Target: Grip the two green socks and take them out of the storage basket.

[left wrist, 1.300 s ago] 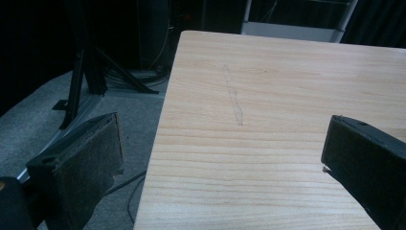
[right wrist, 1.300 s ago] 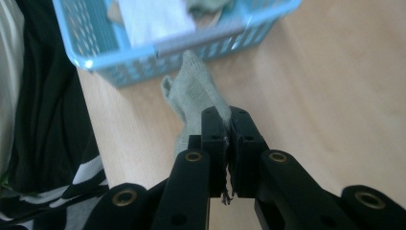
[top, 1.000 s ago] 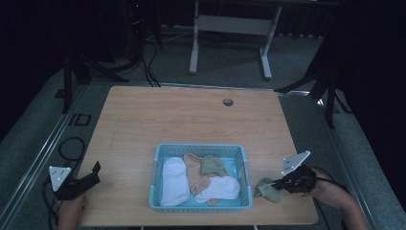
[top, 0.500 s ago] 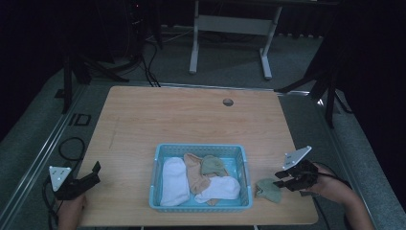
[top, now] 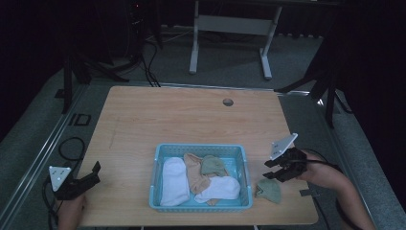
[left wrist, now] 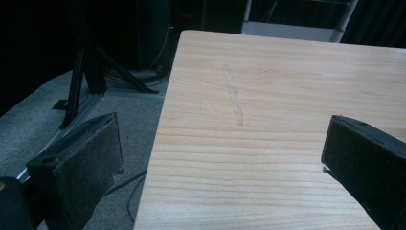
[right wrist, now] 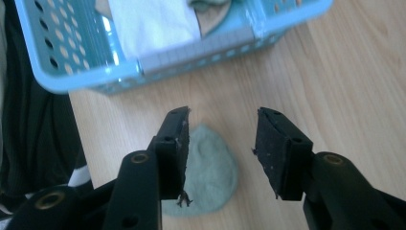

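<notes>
Your right gripper hangs just above the tabletop at its right edge, your forearm reaching in from the lower right. Its jaws have just been opening and stand apart, gripping nothing. Your left gripper sits low at the tabletop's left edge, angled up and inward, its jaws spread wide with nothing between them.

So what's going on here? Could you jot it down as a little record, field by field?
Table: wooden table
Basket: blue basket near the front edge
In basket: white sock, tan sock, green sock, second white sock
Outside basket: green sock on table, right of the basket
Right gripper: just opened, above that sock, nothing held
Left gripper: open, empty, at the table's left edge
</notes>
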The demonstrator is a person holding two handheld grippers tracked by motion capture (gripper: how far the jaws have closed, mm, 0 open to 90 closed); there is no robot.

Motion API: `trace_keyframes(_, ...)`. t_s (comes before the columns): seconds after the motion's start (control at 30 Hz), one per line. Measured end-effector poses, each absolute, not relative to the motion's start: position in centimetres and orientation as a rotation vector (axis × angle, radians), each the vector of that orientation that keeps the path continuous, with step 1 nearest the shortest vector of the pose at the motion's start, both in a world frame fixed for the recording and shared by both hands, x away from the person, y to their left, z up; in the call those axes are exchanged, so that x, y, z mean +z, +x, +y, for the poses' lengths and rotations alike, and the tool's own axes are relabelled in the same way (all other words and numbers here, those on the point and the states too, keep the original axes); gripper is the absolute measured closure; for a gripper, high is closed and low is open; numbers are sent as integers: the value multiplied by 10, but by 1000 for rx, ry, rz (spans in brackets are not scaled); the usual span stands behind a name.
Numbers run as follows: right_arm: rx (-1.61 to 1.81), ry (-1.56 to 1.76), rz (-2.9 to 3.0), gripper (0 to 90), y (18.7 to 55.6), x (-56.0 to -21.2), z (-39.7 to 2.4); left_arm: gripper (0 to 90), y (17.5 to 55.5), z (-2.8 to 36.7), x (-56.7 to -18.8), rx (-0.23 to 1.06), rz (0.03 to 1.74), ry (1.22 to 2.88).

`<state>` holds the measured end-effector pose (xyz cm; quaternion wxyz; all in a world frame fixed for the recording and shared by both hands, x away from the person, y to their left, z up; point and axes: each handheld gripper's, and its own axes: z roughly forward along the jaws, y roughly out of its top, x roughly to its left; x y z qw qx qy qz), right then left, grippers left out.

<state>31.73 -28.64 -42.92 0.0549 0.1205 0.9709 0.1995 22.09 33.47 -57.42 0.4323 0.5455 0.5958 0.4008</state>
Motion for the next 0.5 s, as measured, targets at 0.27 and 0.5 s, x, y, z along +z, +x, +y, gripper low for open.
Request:
trace_keyframes(0.27, 586, 269, 2960, 611, 327, -425, -256, 7, 221, 335, -574, 995, 1484, 1359)
trace_keyframes(0.5, 590, 205, 2975, 612, 337, -426, -229, 7, 221, 335, -574, 993, 1482, 1359)
